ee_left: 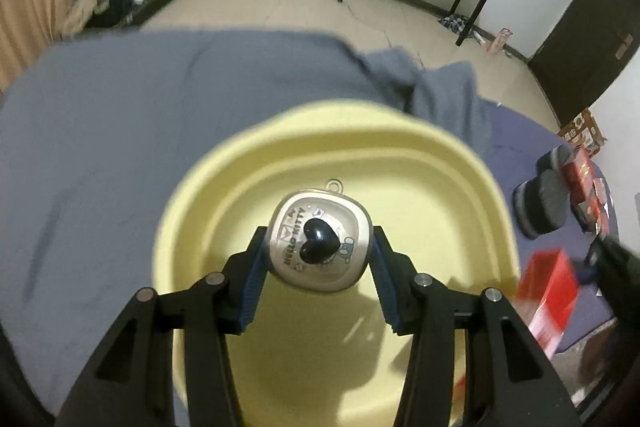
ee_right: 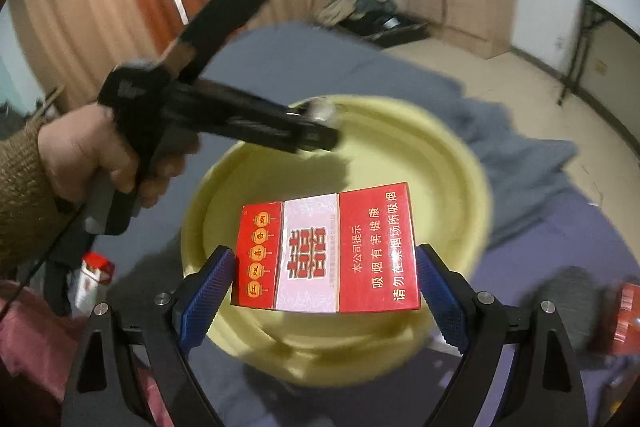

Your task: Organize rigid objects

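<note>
Here, both loads hang over the yellow basin (ee_left: 460, 163). The left gripper (ee_left: 318, 247) pinches a small silver tin (ee_left: 320, 245); the right gripper (ee_right: 326, 267), jaws spread wide, clamps a red box (ee_right: 328, 251), long axis crosswise between its pads.

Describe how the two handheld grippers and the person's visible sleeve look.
Both grippers are matte black frames with triangular cut-outs, silver pivot bolts and ribbed blue pads on the fingers. Seen from the right wrist camera, the left gripper has a pistol-style grey and black handle, a flat black bar sticking up behind, and a thin black cable trailing below. The hand on it comes out of a brown knitted sleeve.
</note>
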Demonstrator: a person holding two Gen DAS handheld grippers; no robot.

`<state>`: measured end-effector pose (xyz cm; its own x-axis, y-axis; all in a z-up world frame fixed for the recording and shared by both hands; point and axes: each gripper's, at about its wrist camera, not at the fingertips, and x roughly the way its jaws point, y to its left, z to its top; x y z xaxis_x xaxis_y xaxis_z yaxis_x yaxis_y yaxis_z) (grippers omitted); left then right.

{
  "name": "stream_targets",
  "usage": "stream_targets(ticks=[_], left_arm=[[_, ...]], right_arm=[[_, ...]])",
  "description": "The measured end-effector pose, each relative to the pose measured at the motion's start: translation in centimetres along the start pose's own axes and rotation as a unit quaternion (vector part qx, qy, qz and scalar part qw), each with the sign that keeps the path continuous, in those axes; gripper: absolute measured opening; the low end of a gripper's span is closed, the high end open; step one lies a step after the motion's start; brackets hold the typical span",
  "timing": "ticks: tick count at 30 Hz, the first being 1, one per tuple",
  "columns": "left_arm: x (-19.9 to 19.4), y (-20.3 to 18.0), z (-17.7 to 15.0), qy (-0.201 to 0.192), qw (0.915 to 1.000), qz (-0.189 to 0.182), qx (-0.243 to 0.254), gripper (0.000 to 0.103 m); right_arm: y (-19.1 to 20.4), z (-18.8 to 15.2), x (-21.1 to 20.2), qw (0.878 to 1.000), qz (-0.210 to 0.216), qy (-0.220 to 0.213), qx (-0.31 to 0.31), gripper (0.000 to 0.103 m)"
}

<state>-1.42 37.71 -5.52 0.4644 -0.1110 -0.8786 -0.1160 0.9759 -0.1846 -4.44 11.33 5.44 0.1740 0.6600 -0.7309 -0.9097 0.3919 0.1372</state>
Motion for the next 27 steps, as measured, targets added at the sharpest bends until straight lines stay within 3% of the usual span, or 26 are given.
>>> stream_targets(ticks=[4, 8, 13, 14, 15, 18, 20, 25, 27], left_arm=[[2.7, 0.2, -1.0, 0.023, 0.9997, 0.009, 0.006, 0.051], [3.0, 0.2, -0.5, 0.013, 0.9998, 0.008, 0.013, 0.051], [2.8, 0.3, 0.3, 0.008, 0.9995, 0.03, 0.007, 0.051], [2.3, 0.0, 0.6, 0.002, 0.9996, 0.027, 0.008, 0.054], [1.9, -0.2, 0.9, -0.002, 0.9997, 0.025, 0.007, 0.067], [-1.0, -2.3, 2.0, -0.033, 0.9992, 0.011, 0.019, 0.095], [-2.8, -4.5, 2.6, -0.053, 0.9977, -0.004, 0.043, 0.103], [-5.3, -14.2, 4.5, -0.063, 0.9875, -0.07, 0.127, 0.103], [-5.1, -19.7, 4.9, -0.054, 0.9777, -0.092, 0.181, 0.103]], right_arm=[[1.0, 0.5, 5.4, 0.999, -0.017, 0.036, -0.006, 0.09], [0.7, 1.2, 8.8, 0.998, -0.032, 0.059, 0.005, 0.09], [1.9, 0.9, 10.2, 0.997, -0.036, 0.066, -0.009, 0.095], [2.2, 1.1, 10.4, 0.997, -0.035, 0.064, -0.011, 0.098], [2.3, 1.4, 10.3, 0.998, -0.039, 0.057, -0.01, 0.103], [2.5, 2.2, 7.0, 0.999, -0.039, 0.015, 0.017, 0.102], [1.5, 2.5, 4.4, 0.998, -0.047, -0.001, 0.04, 0.102], [-5.6, -0.3, -4.9, 0.988, -0.084, -0.042, 0.124, 0.103], [-9.6, -3.5, -8.5, 0.978, -0.132, -0.038, 0.155, 0.103]])
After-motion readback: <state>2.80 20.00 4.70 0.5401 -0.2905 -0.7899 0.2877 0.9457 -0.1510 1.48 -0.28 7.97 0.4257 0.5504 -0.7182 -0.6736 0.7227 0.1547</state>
